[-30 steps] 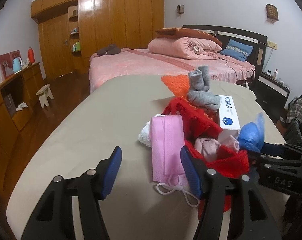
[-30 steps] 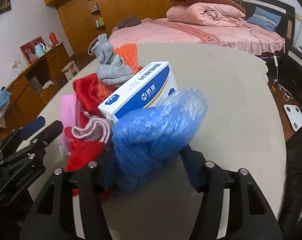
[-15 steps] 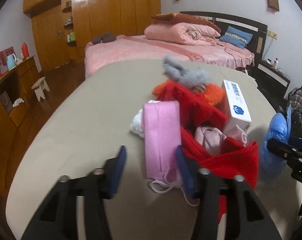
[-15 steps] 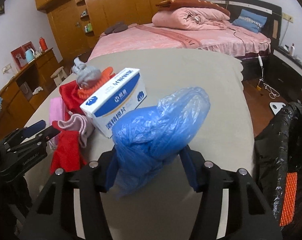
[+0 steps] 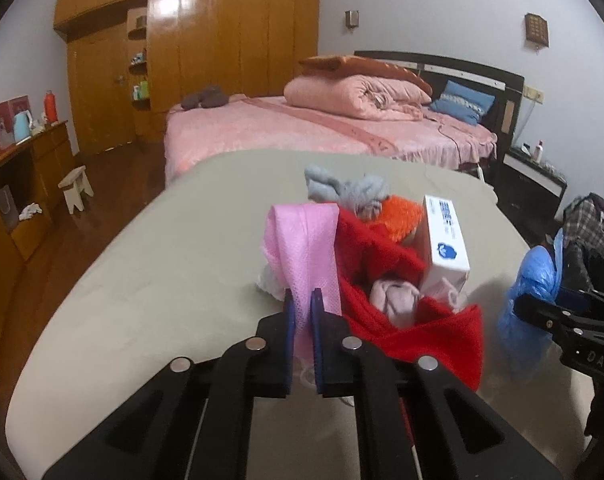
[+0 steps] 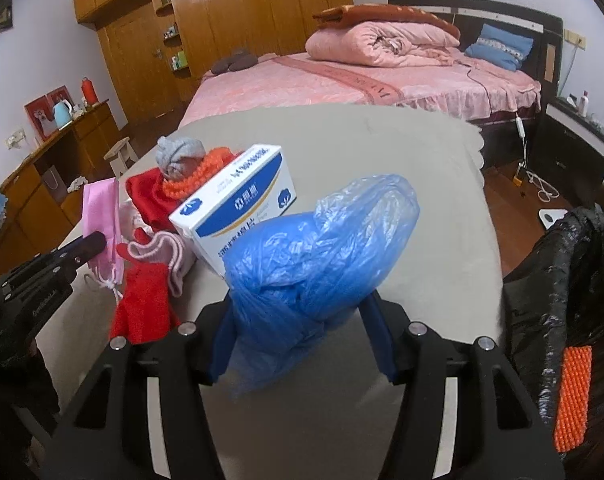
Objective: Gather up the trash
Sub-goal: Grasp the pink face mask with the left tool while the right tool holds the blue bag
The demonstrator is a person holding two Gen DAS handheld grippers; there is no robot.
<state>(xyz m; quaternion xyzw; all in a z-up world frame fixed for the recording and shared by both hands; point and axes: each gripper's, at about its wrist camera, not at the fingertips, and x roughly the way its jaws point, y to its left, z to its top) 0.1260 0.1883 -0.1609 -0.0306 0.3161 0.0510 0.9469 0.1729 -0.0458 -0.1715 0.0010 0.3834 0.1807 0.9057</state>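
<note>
Jaws on your left gripper (image 5: pixel 301 322) have just been closing and now pinch the pink face mask (image 5: pixel 302 252), lifted at the left edge of the heap on the beige table (image 5: pixel 162 264). Your right gripper (image 6: pixel 300 332) clamps the crumpled blue plastic bag (image 6: pixel 318 256), beside the white box (image 6: pixel 238 200).

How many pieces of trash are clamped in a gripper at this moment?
2. The pink face mask is pinched in the left gripper, lifted beside the clothes pile. The blue plastic bundle sits in the right gripper, near the black bag.
</note>
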